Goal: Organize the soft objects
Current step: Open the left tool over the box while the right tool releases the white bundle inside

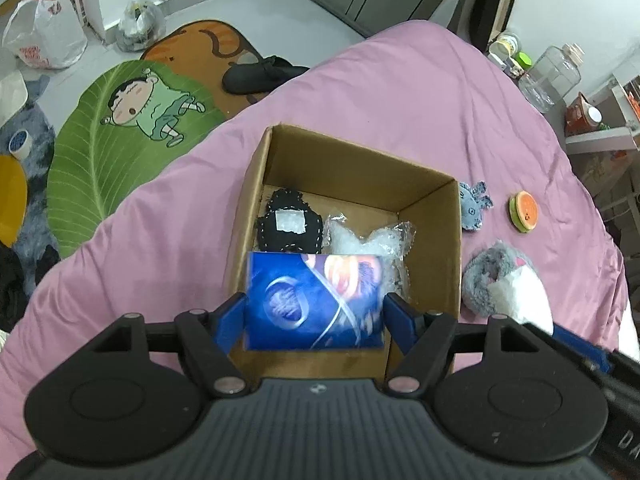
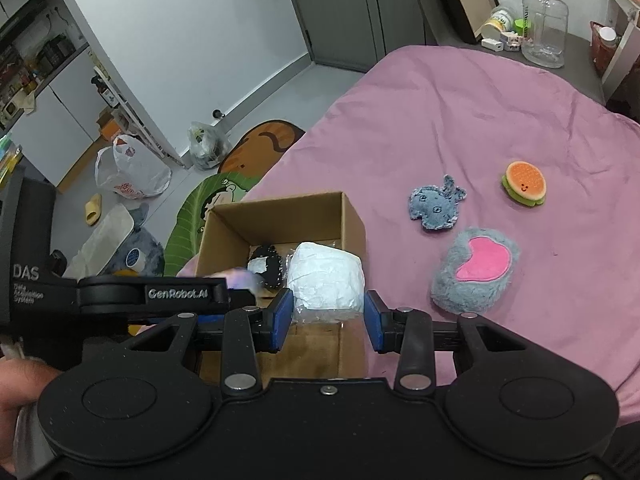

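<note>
My left gripper [image 1: 316, 312] is shut on a blue printed pack [image 1: 312, 300], held over the near part of an open cardboard box [image 1: 360, 152] on the bed. Inside the box lie a black knitted toy [image 1: 288, 220] with a white label and a white item in a clear bag [image 1: 364, 240]. My right gripper [image 2: 326, 312] is shut on a white wrapped bundle [image 2: 326, 276] above the box's [image 2: 280, 200] right side. A denim fish [image 2: 436, 208], a burger toy [image 2: 524, 184] and a grey plush with a pink heart [image 2: 476, 272] lie on the cover to the right.
The box stands near the bed's left edge on a pink cover [image 2: 480, 100]. On the floor beyond are cartoon mats [image 1: 120, 128], a black shoe [image 1: 260, 72] and plastic bags [image 1: 44, 36]. A clear water jug [image 2: 544, 20] stands past the bed's far end.
</note>
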{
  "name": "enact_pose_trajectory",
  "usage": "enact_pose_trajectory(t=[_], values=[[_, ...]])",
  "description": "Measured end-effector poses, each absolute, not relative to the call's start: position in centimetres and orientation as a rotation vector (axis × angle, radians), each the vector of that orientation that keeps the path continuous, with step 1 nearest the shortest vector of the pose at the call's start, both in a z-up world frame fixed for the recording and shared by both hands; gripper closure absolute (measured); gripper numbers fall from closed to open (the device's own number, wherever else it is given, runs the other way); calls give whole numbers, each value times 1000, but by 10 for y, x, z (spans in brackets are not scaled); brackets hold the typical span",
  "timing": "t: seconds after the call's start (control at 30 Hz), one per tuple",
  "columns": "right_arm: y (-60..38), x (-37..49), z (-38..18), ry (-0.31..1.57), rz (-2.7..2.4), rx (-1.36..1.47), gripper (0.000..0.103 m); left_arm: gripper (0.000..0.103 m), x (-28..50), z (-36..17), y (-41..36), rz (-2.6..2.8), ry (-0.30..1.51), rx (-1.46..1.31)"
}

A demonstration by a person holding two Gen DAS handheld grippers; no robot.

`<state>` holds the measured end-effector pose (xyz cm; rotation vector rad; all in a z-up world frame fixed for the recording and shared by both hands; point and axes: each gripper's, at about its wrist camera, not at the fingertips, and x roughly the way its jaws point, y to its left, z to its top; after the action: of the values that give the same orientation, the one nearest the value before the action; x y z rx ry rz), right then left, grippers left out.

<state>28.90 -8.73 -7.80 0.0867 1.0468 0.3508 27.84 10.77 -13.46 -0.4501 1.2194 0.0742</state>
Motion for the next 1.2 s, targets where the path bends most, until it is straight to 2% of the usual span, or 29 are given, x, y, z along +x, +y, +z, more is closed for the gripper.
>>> enact_pose_trajectory(t=[0.77, 0.83, 0.87, 0.9, 0.93, 1.2], values=[[-22, 296, -101, 1120, 491, 43, 64, 28, 250, -101, 163, 198, 1139, -547], [-16, 294, -96, 1096, 520, 36, 60, 28, 246, -100, 169, 212, 1140, -547], [-14, 293, -95, 1083, 527, 26, 55, 28, 245, -99, 171, 215, 1139, -547], [-12, 292, -93, 1076, 521, 8, 41, 28, 243, -99, 173, 219, 1139, -546], [-12, 291, -91, 1068, 514, -4, 36, 28, 242, -97, 174, 224, 1138, -542], [-28, 289, -82, 1074, 490, 13, 36, 24, 230, -90, 179, 244, 1137, -530]])
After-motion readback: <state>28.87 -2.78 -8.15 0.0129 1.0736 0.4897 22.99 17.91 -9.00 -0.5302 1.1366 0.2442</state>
